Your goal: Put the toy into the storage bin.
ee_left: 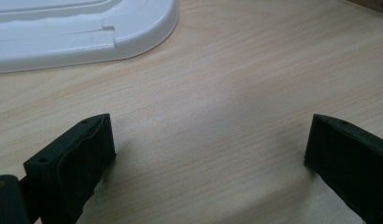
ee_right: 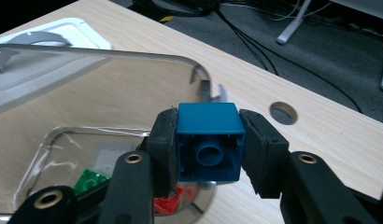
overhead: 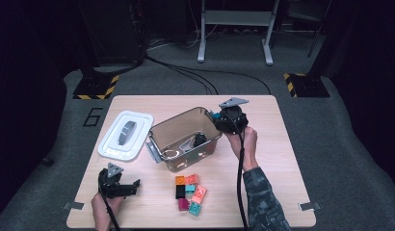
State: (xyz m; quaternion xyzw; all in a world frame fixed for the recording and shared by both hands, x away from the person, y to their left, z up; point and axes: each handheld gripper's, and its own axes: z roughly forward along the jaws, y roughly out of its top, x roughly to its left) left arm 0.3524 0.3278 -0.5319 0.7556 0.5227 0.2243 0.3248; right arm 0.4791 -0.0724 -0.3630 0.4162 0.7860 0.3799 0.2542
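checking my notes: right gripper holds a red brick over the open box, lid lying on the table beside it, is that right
Not quite: the brick is blue, not red, as the right gripper view shows. The rest stands: the right gripper is shut on it over the open box, and the lid lies on the table beside the box.

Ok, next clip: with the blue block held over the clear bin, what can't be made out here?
- Bin contents: in the high view the right gripper and glare hide them; in the right gripper view its arms cover all but a green brick and a red one.
- Blue block: its studded face is turned away.
- White lid: cut off by the left gripper view's top edge.
- Loose bricks: too small to count.
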